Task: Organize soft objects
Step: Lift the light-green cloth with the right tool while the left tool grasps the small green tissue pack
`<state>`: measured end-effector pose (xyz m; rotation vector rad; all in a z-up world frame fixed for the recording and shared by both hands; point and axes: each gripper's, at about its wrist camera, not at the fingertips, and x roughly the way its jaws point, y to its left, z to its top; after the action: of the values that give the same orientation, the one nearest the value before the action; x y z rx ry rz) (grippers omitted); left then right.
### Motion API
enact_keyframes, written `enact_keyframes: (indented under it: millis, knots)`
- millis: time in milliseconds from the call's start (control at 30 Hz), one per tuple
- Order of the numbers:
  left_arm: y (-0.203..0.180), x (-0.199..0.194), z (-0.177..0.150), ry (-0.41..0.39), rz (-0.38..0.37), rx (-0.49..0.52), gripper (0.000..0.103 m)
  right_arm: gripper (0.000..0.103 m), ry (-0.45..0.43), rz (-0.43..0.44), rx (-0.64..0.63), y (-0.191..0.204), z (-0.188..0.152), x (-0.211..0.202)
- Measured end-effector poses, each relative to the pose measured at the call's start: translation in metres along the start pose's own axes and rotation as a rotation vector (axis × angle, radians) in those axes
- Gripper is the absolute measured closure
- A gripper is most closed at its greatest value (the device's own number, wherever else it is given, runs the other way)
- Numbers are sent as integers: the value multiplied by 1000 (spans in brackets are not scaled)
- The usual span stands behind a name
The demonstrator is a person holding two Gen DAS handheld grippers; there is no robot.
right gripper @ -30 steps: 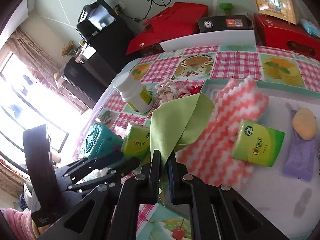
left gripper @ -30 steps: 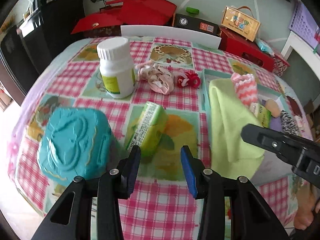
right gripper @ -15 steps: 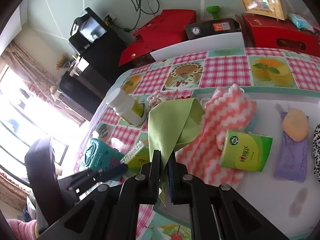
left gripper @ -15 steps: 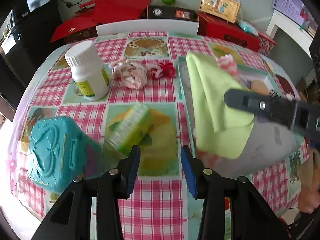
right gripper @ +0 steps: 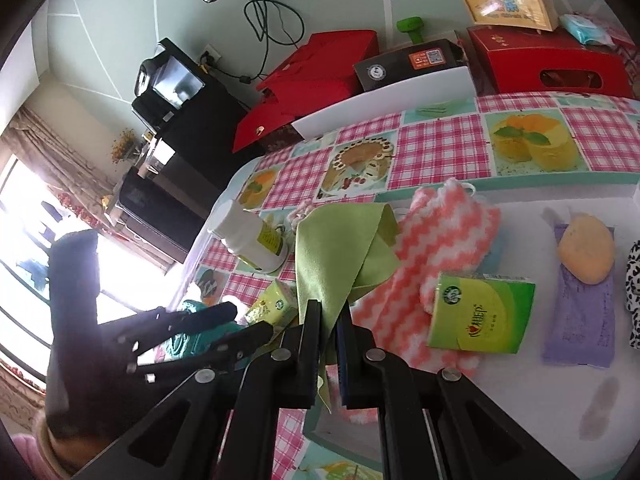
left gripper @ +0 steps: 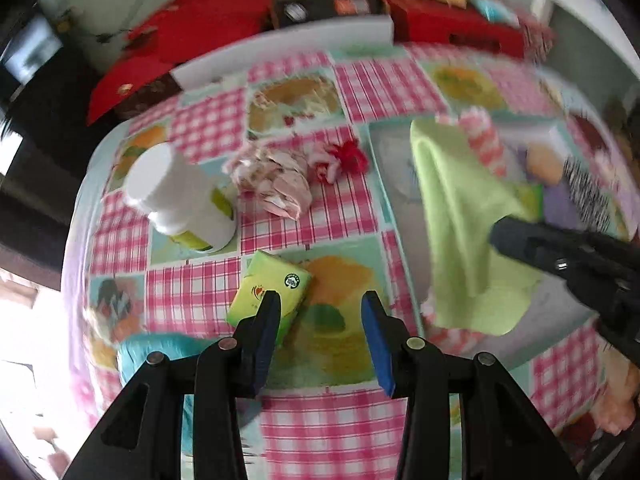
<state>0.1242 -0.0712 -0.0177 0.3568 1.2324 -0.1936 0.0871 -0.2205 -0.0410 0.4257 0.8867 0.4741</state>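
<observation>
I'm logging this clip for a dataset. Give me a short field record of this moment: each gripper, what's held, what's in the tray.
left gripper: open, over tissue pack on the tablecloth
right gripper: shut on green cloth
tray: pink zigzag cloth, second tissue pack, purple cloth, orange sponge
outside tray: white bottle
</observation>
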Motion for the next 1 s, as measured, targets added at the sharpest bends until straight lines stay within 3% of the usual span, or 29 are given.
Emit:
enact_keyframes:
  millis: [233,467,1000]
  knots:
    - [-8,42,25,232,144,243,60,95,14,-16,-2,-5,-1,1]
    - [-2,76,32,343,170,275,54,95,21,-18,-11,-3,-2,2]
    - [21,96,49,378,176,221,46,95,22,-22,-9,-4,-1,2]
